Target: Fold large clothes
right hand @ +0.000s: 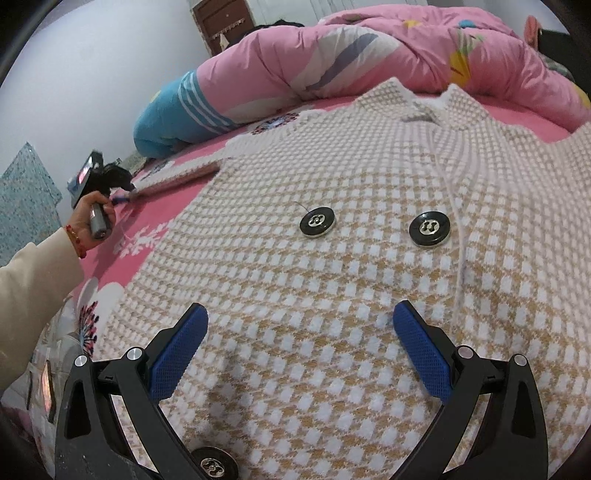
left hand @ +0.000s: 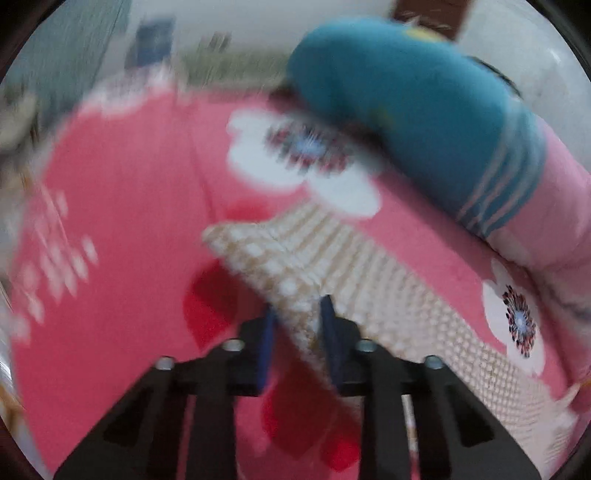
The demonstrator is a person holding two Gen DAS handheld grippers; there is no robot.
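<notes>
A beige-and-white checked knit cardigan point(right hand: 332, 258) with black buttons point(right hand: 317, 222) lies spread front-up on a pink bed sheet point(right hand: 173, 206). In the blurred left wrist view, my left gripper point(left hand: 299, 306) is shut on the end of the cardigan's sleeve point(left hand: 332, 266), which passes between its blue pads point(left hand: 266, 343). The right wrist view shows the same gripper point(right hand: 123, 199) far left at the sleeve's point(right hand: 177, 177) tip, with a hand point(right hand: 88, 221) holding it. My right gripper point(right hand: 300, 308) hovers open over the cardigan's lower front, with nothing between its fingers.
A bunched pink duvet point(right hand: 369, 55) with a blue striped end point(right hand: 173, 118) lies along the far side of the bed, close behind the collar. It also looms at the upper right of the left wrist view point(left hand: 424, 110). A cream sleeve point(right hand: 33, 280) enters from the left. A brown door point(right hand: 221, 18) stands behind.
</notes>
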